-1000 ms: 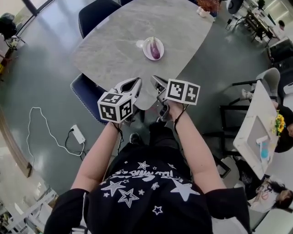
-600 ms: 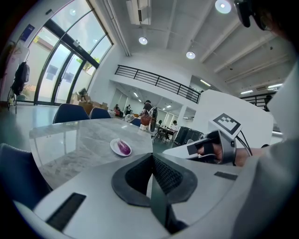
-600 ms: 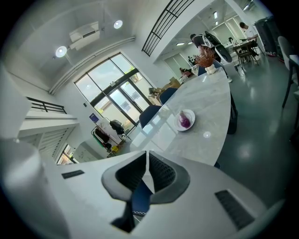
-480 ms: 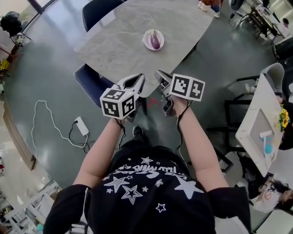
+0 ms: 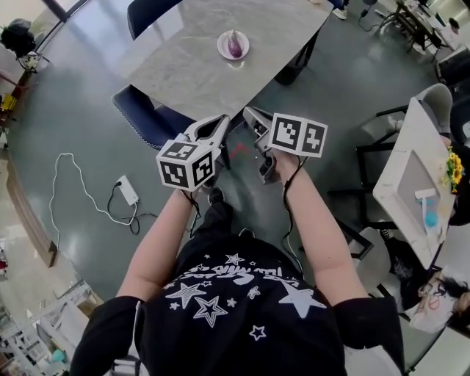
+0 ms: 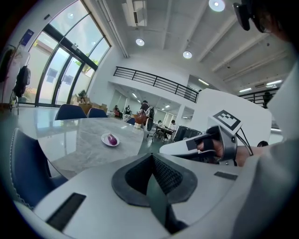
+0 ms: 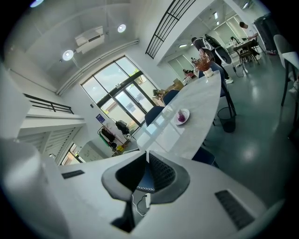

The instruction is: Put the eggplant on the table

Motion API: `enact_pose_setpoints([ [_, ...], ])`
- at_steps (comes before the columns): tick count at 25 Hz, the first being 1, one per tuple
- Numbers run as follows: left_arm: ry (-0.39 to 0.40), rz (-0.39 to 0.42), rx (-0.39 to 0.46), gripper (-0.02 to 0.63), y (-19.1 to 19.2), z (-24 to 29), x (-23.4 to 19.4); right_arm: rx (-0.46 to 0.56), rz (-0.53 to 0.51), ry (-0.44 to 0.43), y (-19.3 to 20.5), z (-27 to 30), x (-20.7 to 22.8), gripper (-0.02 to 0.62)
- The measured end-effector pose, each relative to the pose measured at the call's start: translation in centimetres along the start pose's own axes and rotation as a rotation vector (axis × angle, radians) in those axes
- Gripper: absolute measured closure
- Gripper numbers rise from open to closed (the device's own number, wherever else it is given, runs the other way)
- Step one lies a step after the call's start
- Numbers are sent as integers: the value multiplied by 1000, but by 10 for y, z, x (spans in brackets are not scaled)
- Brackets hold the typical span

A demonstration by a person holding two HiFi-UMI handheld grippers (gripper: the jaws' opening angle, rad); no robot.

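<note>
A purple eggplant [image 5: 234, 43] lies on a small white plate [image 5: 225, 48] on the grey marble table [image 5: 183, 59], far ahead of both grippers. My left gripper [image 5: 220, 120] and right gripper [image 5: 248, 112] are held side by side over the floor, short of the table's near edge, both shut with nothing in them. In the left gripper view the closed jaws meet below the distant plate [image 6: 106, 141] and the eggplant [image 6: 111, 138]. The right gripper view shows the plate [image 7: 185, 113] with the eggplant [image 7: 180, 117] on the table beyond its closed jaws.
A dark blue chair [image 5: 150, 121] stands at the table's near edge, another [image 5: 147, 11] at the far side. A white power strip [image 5: 126, 190] with cable lies on the floor at the left. A white table [image 5: 407, 183] stands at the right. People sit far off.
The table and the plate have slid up and shrunk in the head view: the person and both grippers have drawn back from the table. Both grippers stayed shut.
</note>
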State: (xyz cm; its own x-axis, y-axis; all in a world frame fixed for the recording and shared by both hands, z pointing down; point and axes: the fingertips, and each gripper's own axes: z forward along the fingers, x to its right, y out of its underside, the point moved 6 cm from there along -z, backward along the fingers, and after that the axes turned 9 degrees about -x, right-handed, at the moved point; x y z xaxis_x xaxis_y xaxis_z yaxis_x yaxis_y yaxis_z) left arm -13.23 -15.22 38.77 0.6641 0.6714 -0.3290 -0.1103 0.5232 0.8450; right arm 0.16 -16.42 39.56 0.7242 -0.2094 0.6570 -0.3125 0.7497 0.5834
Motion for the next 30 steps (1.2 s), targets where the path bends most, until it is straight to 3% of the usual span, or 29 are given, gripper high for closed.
enact_pose_setpoints([
  [16, -37, 12, 48, 598, 58, -80, 81, -1, -69, -29, 95, -72, -41, 572],
  [22, -26, 23, 67, 598, 60, -98, 84, 0, -109, -17, 108, -80, -61, 572],
  [30, 50, 79, 51, 598, 47, -111, 84, 65, -113, 37, 106, -92, -86, 574],
])
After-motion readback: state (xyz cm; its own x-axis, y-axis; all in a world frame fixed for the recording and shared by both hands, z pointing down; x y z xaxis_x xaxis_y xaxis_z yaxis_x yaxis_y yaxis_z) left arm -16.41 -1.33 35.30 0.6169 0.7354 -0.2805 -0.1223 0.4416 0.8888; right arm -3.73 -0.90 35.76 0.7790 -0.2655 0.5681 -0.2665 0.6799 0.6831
